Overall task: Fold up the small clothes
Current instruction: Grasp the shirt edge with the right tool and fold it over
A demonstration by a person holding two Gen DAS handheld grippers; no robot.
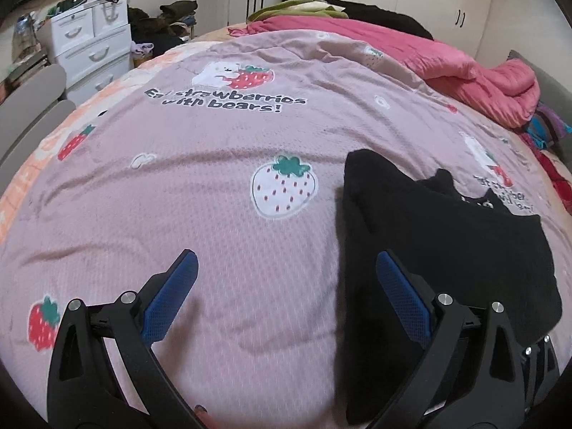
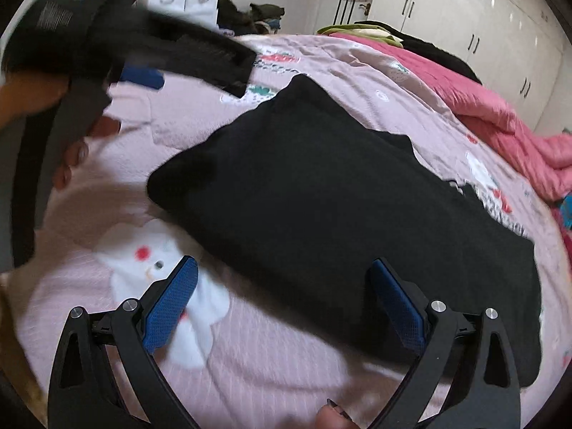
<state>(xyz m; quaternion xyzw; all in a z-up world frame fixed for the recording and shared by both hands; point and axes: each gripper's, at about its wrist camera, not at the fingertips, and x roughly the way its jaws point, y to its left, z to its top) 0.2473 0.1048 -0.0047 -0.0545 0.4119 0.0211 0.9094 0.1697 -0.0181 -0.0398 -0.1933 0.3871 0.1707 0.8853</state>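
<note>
A black garment lies folded flat on the pink strawberry-print quilt, at the right of the left wrist view. My left gripper is open over bare quilt just left of the garment's edge, with its right finger in front of the black cloth. In the right wrist view the same black garment fills the middle. My right gripper hangs open above its near edge and holds nothing. At the upper left, blurred, is the other gripper with a hand below it.
A bunched pink blanket and dark and green clothes lie on the far side of the bed. White drawers stand off the left edge, white wardrobes along the back wall. A fingertip shows at the bottom.
</note>
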